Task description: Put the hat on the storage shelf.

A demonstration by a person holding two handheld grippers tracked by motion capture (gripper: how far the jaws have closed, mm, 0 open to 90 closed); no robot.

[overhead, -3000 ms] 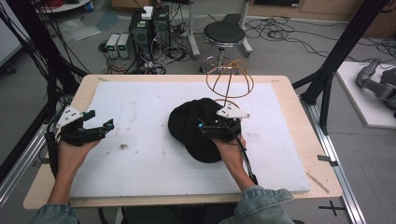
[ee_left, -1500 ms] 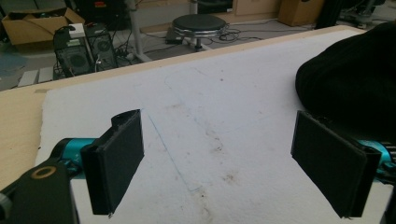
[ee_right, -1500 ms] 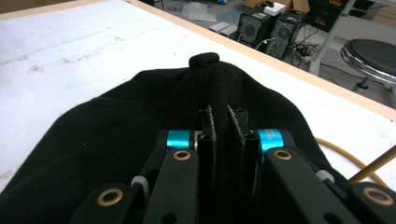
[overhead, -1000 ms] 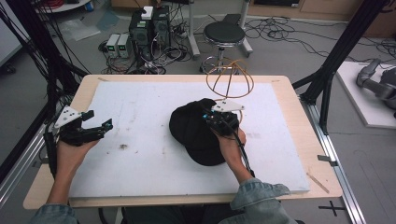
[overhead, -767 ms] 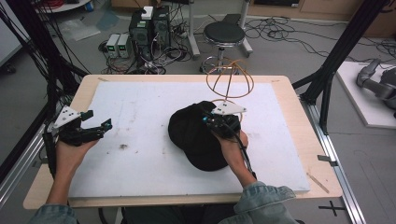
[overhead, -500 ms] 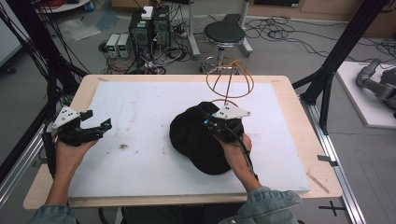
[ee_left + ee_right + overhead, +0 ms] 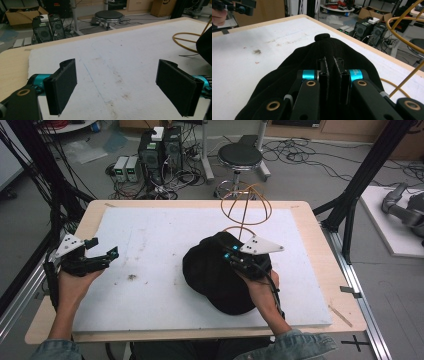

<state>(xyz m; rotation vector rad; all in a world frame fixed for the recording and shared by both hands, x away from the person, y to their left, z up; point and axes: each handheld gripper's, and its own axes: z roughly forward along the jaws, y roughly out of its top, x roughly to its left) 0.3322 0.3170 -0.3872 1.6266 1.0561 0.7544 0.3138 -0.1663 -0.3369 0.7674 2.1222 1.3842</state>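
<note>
White padding covers the desk (image 7: 150,320), where the right hand-held gripper (image 7: 331,67) pinches a black cap (image 7: 212,275) beside a wire stand (image 7: 245,212), risking slippage; the left hand-held gripper (image 7: 122,87) gapes empty.

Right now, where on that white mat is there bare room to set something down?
The widest free patch of the white mat lies between the left gripper and the black cap, with just a few small stains. The near-left part is bare too. It is crowded on the right: cap, right gripper and wire stand cluster together.
</note>
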